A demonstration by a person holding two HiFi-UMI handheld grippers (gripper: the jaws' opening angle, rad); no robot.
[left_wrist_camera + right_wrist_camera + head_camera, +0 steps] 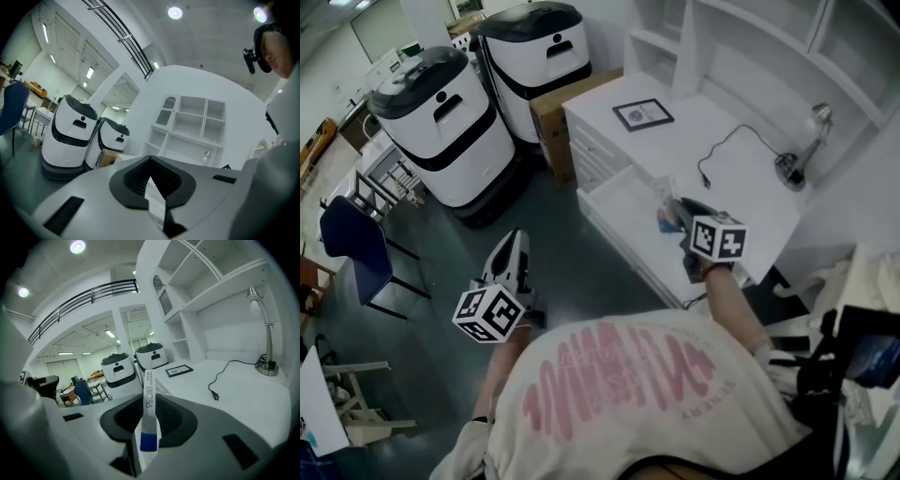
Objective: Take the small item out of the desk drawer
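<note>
Right gripper view shows the right gripper (pixel 148 397) pinching a slim white pack (pixel 149 427) with a blue end, jaws closed on its flat faces and most of its length standing up past the tips. In the head view the pack hangs above the open drawer (pixel 619 202), near that drawer's 3 o'clock end, so it looks to be out and only needs setting down. The left gripper (pixel 508 262) sits at 8 o'clock from the drawer, well apart over the floor, jaws pressed together on nothing.

The main risk is the grip itself: the pack is thin and held low on its length, so a quick swing could make it pivot or slide out and fall back into the drawer or onto the floor. If it is carried toward 1 o'clock over the desk (pixel 712 131), it could snag the cord (pixel 724 150) or nudge the lamp (pixel 802 150). Dropping low too early could catch the drawer's front edge.
</note>
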